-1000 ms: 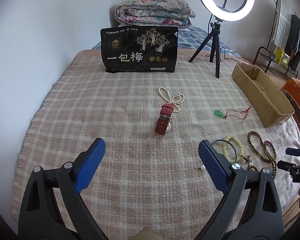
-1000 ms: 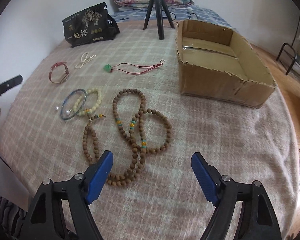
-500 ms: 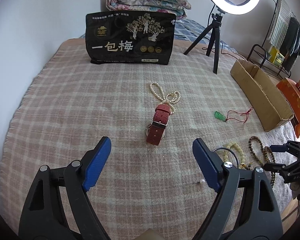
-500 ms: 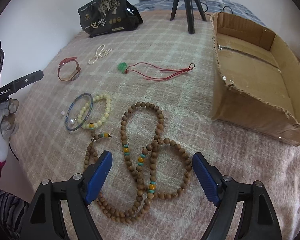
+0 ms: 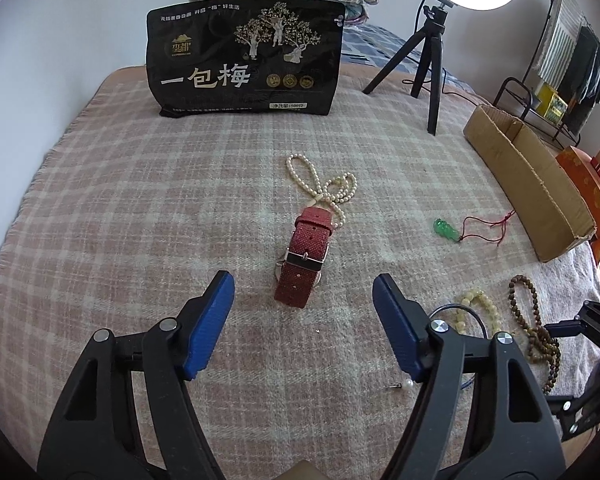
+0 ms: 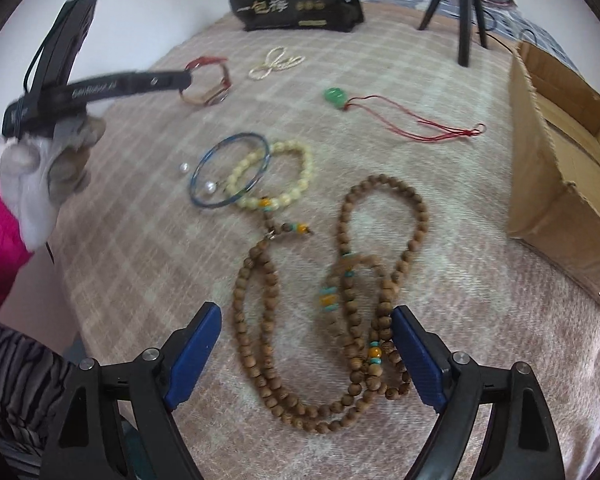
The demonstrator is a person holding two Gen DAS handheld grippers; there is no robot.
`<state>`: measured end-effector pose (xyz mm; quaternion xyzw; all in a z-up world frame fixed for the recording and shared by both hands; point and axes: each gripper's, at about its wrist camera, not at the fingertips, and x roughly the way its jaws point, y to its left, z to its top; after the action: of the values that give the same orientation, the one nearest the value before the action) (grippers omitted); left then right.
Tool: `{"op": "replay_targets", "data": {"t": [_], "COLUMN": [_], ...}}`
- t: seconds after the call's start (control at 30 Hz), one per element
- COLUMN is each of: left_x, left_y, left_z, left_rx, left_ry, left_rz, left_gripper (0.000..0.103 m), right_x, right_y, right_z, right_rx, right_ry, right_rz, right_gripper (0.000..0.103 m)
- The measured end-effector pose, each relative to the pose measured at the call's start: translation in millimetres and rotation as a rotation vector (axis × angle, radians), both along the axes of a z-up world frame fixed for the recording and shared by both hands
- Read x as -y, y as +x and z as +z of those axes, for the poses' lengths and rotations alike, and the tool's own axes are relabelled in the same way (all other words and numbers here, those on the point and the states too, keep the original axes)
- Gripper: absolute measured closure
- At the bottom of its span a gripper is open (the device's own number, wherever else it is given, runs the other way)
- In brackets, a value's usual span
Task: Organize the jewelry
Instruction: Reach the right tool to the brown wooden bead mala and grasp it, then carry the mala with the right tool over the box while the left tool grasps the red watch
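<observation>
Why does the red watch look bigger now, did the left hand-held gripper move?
Yes. The left hand-held gripper moved forward and down toward the red watch, which stayed beside the pearl necklace.

Bare blanket (image 5: pixel 140 208) left of red watch (image 5: pixel 305 256); cardboard box (image 6: pixel 560 184) blocks right edge.

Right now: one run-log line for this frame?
left gripper: open, closing, over red watch | right gripper: open, opening, over wooden bead necklace | cardboard box: empty
</observation>
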<state>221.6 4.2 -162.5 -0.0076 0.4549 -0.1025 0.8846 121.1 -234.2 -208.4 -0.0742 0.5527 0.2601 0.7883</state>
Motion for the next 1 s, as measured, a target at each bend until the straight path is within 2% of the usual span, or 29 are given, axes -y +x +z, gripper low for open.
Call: {"op": "replay_targets", "data": {"t": [0.1, 0.13, 0.2, 0.3, 0.37, 0.43, 0.57, 0.63, 0.73, 0.77, 0.8, 1.0], "left_x": [-0.2, -0.2, 0.8, 1.2, 0.5, -0.9, -0.1, 1.5, 5.4, 6.7, 7.8, 10.7], "left_y": [3.7, 5.3, 8.5, 12.7, 15.1, 18.1, 20.1, 20.9, 21.4, 21.4, 20.9, 18.2], "left_z": [-2.3, -3.3, -6.0, -10.5, -13.8, -17.8, -20.8, -21.9, -22.8, -22.4, -21.5, -16.2], "left_rx": [-0.003, -0.005, -0.013, -0.023, -0.032, -0.047, -0.053, -0.059, -0.062, -0.060, -0.056, -0.031], "left_ry": [0.002, 0.004, 0.010, 0.011, 0.009, 0.006, -0.004, -0.009, -0.007, -0.005, -0.004, -0.003], "left_rz": [0.007, 0.008, 0.006, 0.004, 0.006, 0.011, 0.010, 0.005, -0.005, -0.007, -0.010, -0.017], "left_gripper": [0.031, 0.037, 0.042, 0.043, 0.049, 0.059, 0.066, 0.075, 0.084, 0.085, 0.085, 0.087], "right_x": [-11.2, -15.0, -19.4, -22.7, -22.5, -20.3, -12.2, -10.7, -7.9, -5.9, -5.5, 5.1], "right_y": [-3.1, -4.2, -4.8, -3.5, -3.5, -0.5, 0.6, 2.7, 8.9, 11.5, 11.7, 13.3], "right_z": [-4.2, -5.5, -8.1, -9.4, -8.5, -8.1, -4.7, -4.8, -4.9, -4.8, -4.5, -1.1], "right_rx": [0.022, 0.033, 0.041, 0.045, 0.044, 0.039, 0.029, 0.028, 0.018, 0.016, 0.016, 0.013], "right_ry": [-0.080, -0.107, -0.145, -0.171, -0.179, -0.183, -0.195, -0.200, -0.190, -0.187, -0.187, -0.144], "right_rz": [0.017, 0.026, 0.030, 0.030, 0.028, 0.022, 0.010, 0.015, 0.013, 0.006, -0.001, -0.040], "right_gripper": [0.014, 0.014, 0.015, 0.017, 0.020, 0.028, 0.040, 0.049, 0.072, 0.075, 0.081, 0.092]}}
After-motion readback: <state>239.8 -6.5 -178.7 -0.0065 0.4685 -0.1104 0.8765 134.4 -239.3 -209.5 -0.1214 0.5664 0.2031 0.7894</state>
